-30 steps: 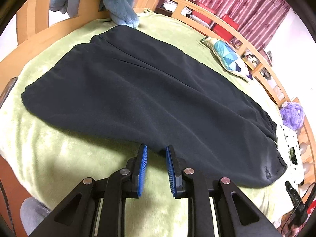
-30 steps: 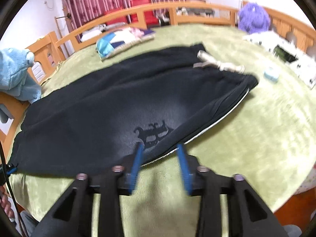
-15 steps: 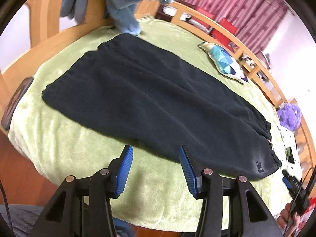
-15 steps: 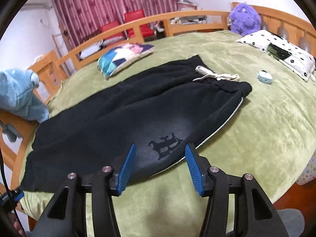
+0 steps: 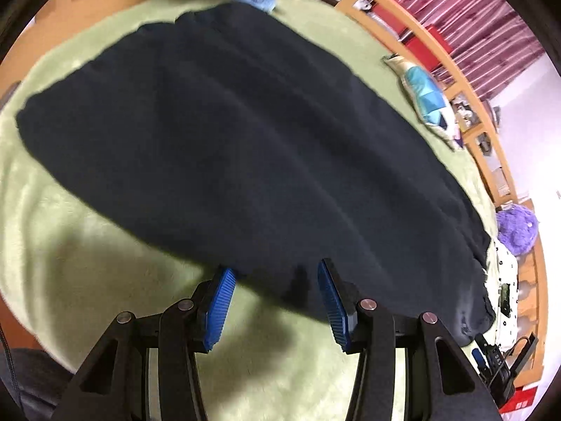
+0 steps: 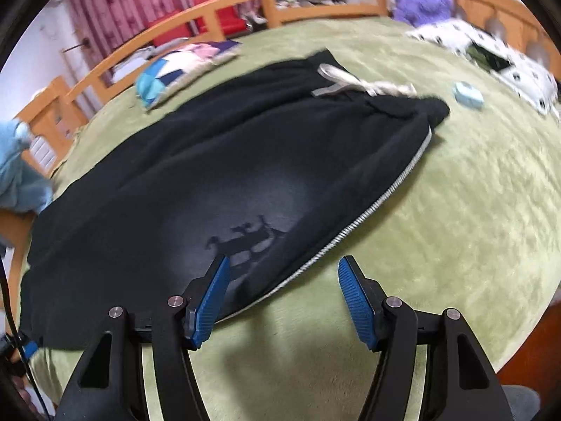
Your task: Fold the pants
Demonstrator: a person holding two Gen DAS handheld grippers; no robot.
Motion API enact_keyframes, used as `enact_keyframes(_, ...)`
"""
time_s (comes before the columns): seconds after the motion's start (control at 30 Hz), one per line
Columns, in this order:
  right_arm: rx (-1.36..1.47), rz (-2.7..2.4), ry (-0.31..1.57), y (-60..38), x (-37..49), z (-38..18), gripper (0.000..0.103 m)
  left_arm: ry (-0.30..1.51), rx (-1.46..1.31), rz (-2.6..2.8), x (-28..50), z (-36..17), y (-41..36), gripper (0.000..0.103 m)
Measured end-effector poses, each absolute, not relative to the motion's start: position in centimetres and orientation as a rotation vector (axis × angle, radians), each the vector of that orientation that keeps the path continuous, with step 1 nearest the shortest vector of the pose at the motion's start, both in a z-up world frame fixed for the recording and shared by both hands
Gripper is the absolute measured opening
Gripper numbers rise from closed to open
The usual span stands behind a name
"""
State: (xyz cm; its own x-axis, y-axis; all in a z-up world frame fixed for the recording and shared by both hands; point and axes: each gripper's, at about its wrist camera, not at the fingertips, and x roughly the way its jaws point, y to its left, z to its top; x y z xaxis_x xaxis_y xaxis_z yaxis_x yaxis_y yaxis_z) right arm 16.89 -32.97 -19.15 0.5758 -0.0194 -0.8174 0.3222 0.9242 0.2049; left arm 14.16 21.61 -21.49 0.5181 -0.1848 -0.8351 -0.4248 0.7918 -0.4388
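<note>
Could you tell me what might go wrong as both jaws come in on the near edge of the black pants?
The left gripper and right gripper, jaws open, may pinch only the top layer of the black fleece pants, or snag the green plush blanket. The loose white drawstring may trail out of the fold.

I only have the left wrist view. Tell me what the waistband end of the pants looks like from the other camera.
Observer: A pale drawstring lies across the waistband of the black pants.
Operator: Report the right tool.
Observer: The right tool is open, its jaws have just been opening, and the pants' near edge with grey piping runs between them, unpinched.
Operator: Say what's past the waistband.
Observer: A small light-blue case sits on the green blanket.
</note>
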Motion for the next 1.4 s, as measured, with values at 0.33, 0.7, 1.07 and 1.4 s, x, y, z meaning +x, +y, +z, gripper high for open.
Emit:
enact_keyframes(0.33,0.364,-0.187,0.91,-31.5,20.5,-21.7,0.013,0.959,-0.742,0.151,16.3,-21.4,22.9,0.01)
enact_keyframes(0.7,0.281,-0.021,0.783,-31.1,28.3,-9.9,0.011,0.769,-0.495,0.058,23.1,-8.4,21.7,0.01)
enact_keyframes(1.07,0.269,0.096,0.738,-30.8,38.2,-6.2,0.008,0.712,-0.433,0.112,32.2,-6.6,21.5,0.01)
enact_keyframes(1.4,0.291,0.113,0.706,-30.7,46.7,-8.5,0.008,0.686,-0.432,0.125,38.9,-9.2,21.5,0.01)
